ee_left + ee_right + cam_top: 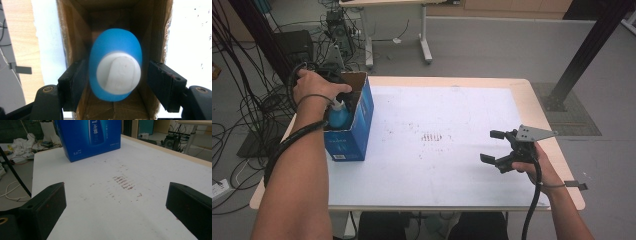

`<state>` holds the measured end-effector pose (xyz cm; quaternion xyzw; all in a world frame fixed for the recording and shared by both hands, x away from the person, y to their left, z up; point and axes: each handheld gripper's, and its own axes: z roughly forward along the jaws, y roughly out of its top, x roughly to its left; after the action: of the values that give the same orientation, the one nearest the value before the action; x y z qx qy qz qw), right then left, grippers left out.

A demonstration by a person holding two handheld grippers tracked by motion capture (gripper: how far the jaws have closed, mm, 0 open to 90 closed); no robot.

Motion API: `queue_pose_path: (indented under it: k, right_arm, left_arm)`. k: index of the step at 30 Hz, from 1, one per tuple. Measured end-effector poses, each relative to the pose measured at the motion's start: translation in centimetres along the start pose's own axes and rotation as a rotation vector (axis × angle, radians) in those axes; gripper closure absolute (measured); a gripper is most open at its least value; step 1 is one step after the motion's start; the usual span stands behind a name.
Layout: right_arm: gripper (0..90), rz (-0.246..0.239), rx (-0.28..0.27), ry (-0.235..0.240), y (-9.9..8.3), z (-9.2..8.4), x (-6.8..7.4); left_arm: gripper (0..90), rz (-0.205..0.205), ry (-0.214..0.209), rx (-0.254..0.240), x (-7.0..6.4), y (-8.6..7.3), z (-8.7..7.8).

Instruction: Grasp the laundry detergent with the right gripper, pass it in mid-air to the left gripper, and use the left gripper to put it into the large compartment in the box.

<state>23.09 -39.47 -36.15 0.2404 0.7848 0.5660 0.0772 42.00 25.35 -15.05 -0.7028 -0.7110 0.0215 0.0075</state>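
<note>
My left claw point(113, 82) stands open around the blue bottle point(115, 64) inside the open blue box point(354, 127), so I judge closing comes next, while my right claw point(507, 150) idles open above the counter point(452, 165).

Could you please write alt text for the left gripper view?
A blue bottle with a white cap sits inside an open cardboard box, between the left gripper's open black jaws. White table surface shows beside the box.

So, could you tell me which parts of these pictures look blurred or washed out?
Left gripper view: the blue bottle and its white cap are soft, the table sheet overexposed. Right gripper view: both near jaws blurred, the blue box sharper. High view: evenly lit.
</note>
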Motion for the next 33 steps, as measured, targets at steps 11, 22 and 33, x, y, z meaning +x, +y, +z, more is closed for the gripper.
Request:
queue_pose_path:
  k: [11,22,33]
  right_arm:
    - [2.7,-0.001,0.008,0.000,0.1,-0.3,0.2]
    - [2.7,-0.004,0.016,0.010,0.3,-0.1,0.3]
    - [2.7,-0.003,0.027,0.012,0.5,0.2,0.3]
  left_arm:
    - [26.9,0.021,0.016,-0.024,-0.7,-0.8,-2.1]
    - [17.9,0.073,0.045,-0.063,-2.8,-2.1,-4.7]
    - [9.1,0.121,0.029,-0.086,-4.3,-3.0,-6.3]
